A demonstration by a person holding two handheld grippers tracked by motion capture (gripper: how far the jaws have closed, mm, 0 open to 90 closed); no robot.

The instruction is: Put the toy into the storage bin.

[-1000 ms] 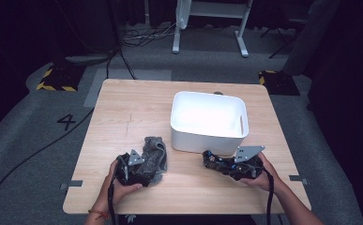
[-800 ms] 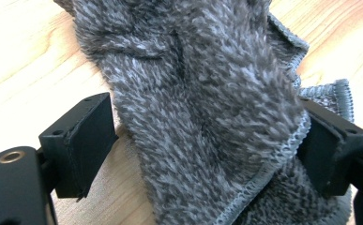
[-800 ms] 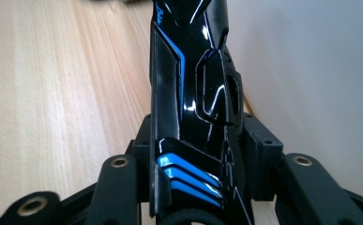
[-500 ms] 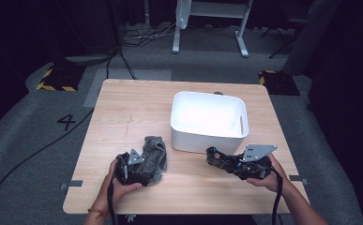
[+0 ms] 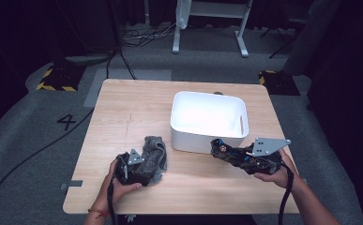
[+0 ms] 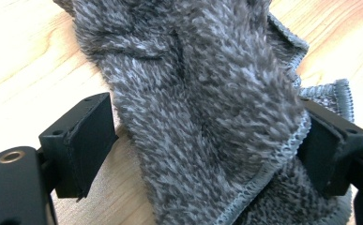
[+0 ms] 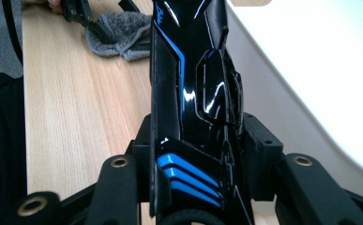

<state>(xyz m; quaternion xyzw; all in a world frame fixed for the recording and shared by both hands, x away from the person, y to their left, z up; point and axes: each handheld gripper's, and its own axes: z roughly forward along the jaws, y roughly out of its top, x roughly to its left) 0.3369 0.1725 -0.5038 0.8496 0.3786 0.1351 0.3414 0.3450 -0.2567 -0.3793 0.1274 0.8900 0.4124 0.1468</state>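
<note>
Cloth point(image 6: 202, 108), grey and fuzzy, lies between the fingers of the left gripper point(image 6: 207, 150), bunched on the table point(image 5: 123, 108). Both pads point(image 6: 83, 140) stand at its sides; the right one is partly covered by the stitched hem. Whether the pads press the pile or merely flank it cannot be told. In the high view the cloth point(image 5: 153, 152) extends beyond the fingertips toward the bin point(image 5: 208, 121), and the left gripper point(image 5: 131, 166) and hand hide its near part.

The right gripper point(image 7: 202, 159) is clamped on a glossy black toy point(image 7: 193, 103) with blue stripes. The toy rises from between the fingers point(image 7: 263, 154) and is cut off at the top of the right gripper view, so its far end is unseen there. In the high view the right gripper point(image 5: 233, 155) holds the toy point(image 5: 226, 152) just in front of the bin's near wall; contact with the wall cannot be judged.

Bare wood lies beyond the left fingertips and between the two grippers. The bin's white wall stands close beside the right fingers, limiting room on that side. The table's near edge runs just behind both hands.
</note>
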